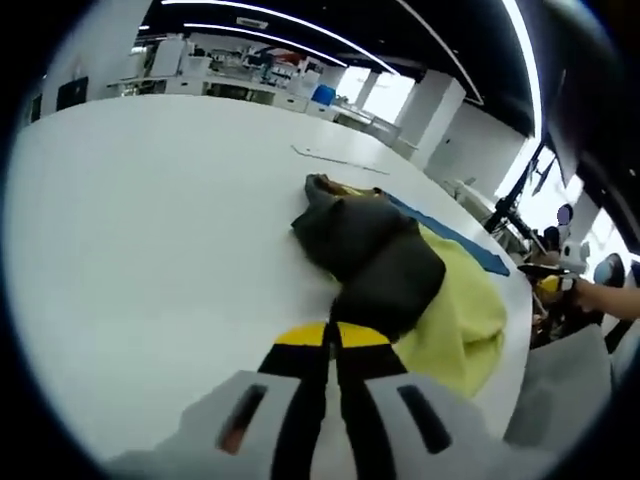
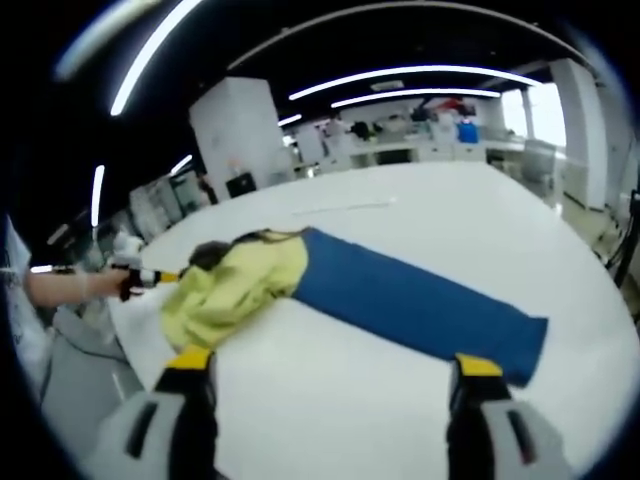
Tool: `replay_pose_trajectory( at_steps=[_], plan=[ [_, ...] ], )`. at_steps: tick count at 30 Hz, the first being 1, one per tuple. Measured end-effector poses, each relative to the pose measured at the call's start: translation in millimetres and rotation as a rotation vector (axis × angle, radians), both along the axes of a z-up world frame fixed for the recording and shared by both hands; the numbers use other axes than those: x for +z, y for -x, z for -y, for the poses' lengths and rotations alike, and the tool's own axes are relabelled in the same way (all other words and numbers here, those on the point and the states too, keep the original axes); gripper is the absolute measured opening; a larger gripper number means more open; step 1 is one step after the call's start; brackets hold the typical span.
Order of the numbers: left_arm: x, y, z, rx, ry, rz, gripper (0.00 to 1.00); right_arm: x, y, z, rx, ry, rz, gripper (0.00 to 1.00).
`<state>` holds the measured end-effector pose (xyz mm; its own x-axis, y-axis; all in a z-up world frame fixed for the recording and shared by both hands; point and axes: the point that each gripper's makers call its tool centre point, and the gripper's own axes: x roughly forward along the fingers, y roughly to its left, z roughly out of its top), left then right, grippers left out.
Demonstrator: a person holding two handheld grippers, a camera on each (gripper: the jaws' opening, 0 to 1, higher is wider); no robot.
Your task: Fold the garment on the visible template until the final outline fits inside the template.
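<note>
Garment bunches just ahead of the left gripper, whose jaws are pressed together (empty, apparently), partly over the blue template; the right gripper hangs spread wide. Dragging the heap risks shifting the template.

The left gripper view sat low over the white table, close behind the crumpled garment, facing along it toward the blue template. The right gripper view looked from farther back, across the template's length. Both shared garment, template and table.
</note>
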<state>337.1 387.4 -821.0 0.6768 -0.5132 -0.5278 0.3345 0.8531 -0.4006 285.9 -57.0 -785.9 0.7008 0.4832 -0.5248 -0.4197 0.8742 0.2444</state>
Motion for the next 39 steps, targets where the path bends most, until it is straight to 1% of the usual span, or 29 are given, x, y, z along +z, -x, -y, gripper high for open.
replay_pose_trajectory(
  at_steps=[4,11,16,18,19,25,30,35,39],
  plan=[
    [8.2,0.4,-7,0.001,0.022,0.005,0.0,-0.9,0,-3,0.006,0.002,-0.001,0.97],
    [23.2,4.3,-25,0.005,0.011,0.027,0.0,-1.7,-3,-8,0.021,0.003,-0.001,0.97],
    [33.9,9.6,-45,0.031,-0.003,0.034,0.0,-2.0,-4,-11,0.033,0.005,-0.004,0.96],
    [37.2,13.1,-55,0.04,-0.019,0.033,0.0,-2.4,-5,-11,0.036,0.006,-0.005,0.96],
    [36.9,14.8,-63,0.051,-0.034,0.027,0.0,-2.4,-5,-13,0.038,0.005,-0.005,0.96],
    [35.5,24.4,-100,0.103,-0.061,0.003,0.0,-4.0,-6,-18,0.049,0.007,-0.011,0.96],
    [26.4,37.0,-134,0.158,-0.093,-0.036,0.0,-6.3,-7,-21,0.058,0.011,-0.022,0.96],
    [20.4,44.9,-160,0.225,-0.09,-0.067,0.0,-8.1,-8,-22,0.063,0.014,-0.028,0.97],
    [16.0,47.5,-178,0.256,-0.103,-0.092,0.0,-9.1,-7,-25,0.068,0.017,-0.034,0.97]
  ],
)
